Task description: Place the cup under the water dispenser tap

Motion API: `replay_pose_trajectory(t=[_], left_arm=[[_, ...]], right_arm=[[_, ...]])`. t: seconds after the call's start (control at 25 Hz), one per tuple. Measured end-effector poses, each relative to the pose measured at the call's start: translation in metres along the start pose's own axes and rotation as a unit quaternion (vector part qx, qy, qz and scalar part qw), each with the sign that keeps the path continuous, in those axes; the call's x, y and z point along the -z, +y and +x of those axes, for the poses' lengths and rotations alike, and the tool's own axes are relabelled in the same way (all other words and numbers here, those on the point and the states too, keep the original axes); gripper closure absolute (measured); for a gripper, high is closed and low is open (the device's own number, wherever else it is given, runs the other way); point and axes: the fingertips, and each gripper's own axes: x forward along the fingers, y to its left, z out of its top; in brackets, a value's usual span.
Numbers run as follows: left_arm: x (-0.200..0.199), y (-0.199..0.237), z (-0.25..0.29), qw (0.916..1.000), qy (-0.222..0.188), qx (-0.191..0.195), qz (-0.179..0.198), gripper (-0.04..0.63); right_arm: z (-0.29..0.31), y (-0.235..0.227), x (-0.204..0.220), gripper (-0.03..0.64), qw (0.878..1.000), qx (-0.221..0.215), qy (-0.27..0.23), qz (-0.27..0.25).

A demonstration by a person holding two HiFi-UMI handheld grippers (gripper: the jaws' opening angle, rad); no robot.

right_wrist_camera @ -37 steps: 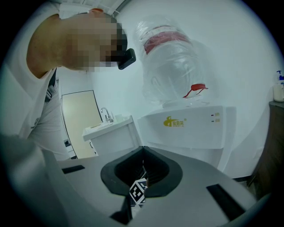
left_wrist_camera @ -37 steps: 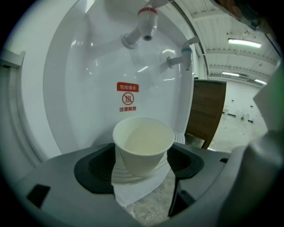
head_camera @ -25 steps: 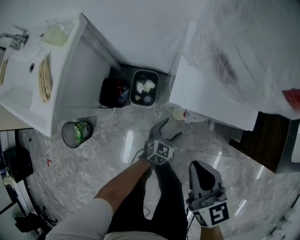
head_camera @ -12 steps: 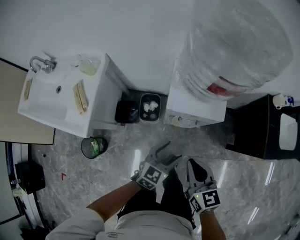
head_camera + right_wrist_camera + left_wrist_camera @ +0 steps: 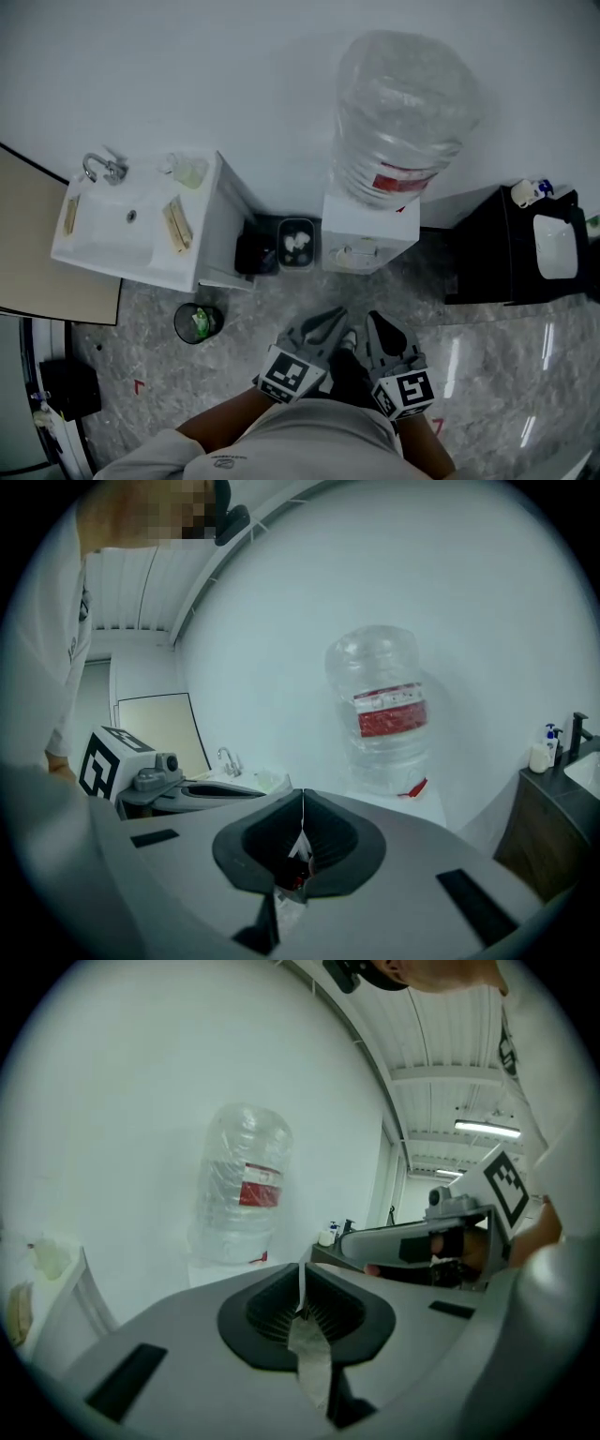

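1. Far left, a white sink (image 5: 108,230) with a tap (image 5: 103,167) stands against the wall. A cloudy container (image 5: 187,171) sits on its back corner.
2. A round bin (image 5: 199,322) sits on the grey floor (image 5: 487,375) just in front of the sink. Two dark bins (image 5: 296,244) stand between the sink and the water dispenser (image 5: 370,234).
3. The water dispenser is a white cabinet against the wall. It carries a big clear bottle (image 5: 403,112) with a red label, set upside down.
4. A pale round shape (image 5: 354,255) sits at the dispenser's front, too small to tell whether it is a cup.
5. The left claw (image 5: 335,318) has just been closing. It is clenched, with nothing between its jaws.
6. The right claw (image 5: 375,320) is clenched too, jaws together on nothing.
7. Both claws are held side by side near the person's body. They point toward the dispenser and are well apart from it.
8. The bottle shows left of the jaw line in the left gripper view and right of it in the right gripper view.
9. Far right, a dark cabinet (image 5: 492,267) carries a white basin (image 5: 555,246).
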Motion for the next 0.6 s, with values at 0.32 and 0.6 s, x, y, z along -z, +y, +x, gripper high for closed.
replay_pose_trajectory(t=[0.32, 0.6], left_arm=[[-0.045, -0.021, -0.029, 0.9998, -0.022, 0.002, 0.002, 0.591], [-0.062, -0.027, -0.045, 0.9993, -0.033, 0.007, 0.014, 0.591]], right_arm=[[-0.02, 0.02, -0.027, 0.6, 1.0, 0.012, -0.028, -0.007], [-0.028, 0.038, -0.036, 0.6, 0.999, 0.014, -0.039, -0.015]])
